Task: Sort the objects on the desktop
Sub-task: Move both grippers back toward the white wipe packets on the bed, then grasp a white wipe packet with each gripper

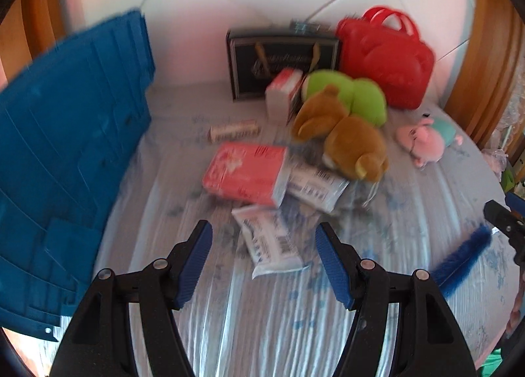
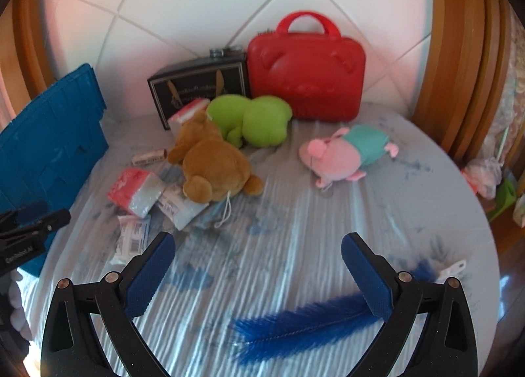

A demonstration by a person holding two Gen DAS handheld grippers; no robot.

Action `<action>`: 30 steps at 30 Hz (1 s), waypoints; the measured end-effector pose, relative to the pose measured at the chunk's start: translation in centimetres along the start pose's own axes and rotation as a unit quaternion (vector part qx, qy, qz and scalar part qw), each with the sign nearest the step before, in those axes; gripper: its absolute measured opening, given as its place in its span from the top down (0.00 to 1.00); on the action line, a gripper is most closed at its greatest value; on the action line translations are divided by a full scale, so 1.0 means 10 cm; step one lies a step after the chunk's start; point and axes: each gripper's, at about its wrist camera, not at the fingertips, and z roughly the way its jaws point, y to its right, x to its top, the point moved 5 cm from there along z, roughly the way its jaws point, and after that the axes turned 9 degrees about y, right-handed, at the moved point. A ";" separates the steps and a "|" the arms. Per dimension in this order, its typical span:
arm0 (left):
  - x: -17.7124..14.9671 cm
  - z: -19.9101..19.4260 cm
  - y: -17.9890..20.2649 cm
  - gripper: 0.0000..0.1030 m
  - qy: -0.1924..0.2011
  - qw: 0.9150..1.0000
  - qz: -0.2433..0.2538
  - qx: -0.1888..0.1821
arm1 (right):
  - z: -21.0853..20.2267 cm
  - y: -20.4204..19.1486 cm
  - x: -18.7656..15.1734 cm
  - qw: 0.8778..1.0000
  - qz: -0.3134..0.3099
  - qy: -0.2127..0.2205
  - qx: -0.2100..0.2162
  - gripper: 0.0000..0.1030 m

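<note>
Both sets of jaws stand open and empty. Your left gripper (image 1: 264, 262) hangs over the white packet (image 1: 270, 244) at lower centre of the bed (image 1: 256, 321): straddle its narrow width before closing. Your right gripper (image 2: 257, 273) has the blue brush (image 2: 302, 327) just below its jaws.

Count, as far as I can tell: three plush toys (image 2: 213, 160), two pink packs (image 1: 246, 173), two white packets, one tube (image 1: 234, 130), one crate (image 1: 65, 154).
</note>
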 end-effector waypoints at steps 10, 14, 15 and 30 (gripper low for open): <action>-0.36 0.86 -0.21 0.37 -0.090 0.995 -0.036 -0.001 | 0.87 -0.32 -0.19 0.996 -0.019 -0.074 0.045 0.00; -0.41 1.14 -0.03 0.37 -0.108 0.994 -0.027 -0.005 | 1.17 -0.53 -0.23 0.992 -0.045 -0.092 0.071 0.00; -0.44 1.21 0.02 0.37 -0.112 0.993 -0.024 -0.003 | 1.25 -0.57 -0.24 0.991 -0.050 -0.097 0.076 0.00; -0.58 1.60 -0.08 0.13 -0.111 0.993 -0.027 0.013 | 1.92 -0.99 -0.42 0.977 -0.098 -0.141 0.126 0.00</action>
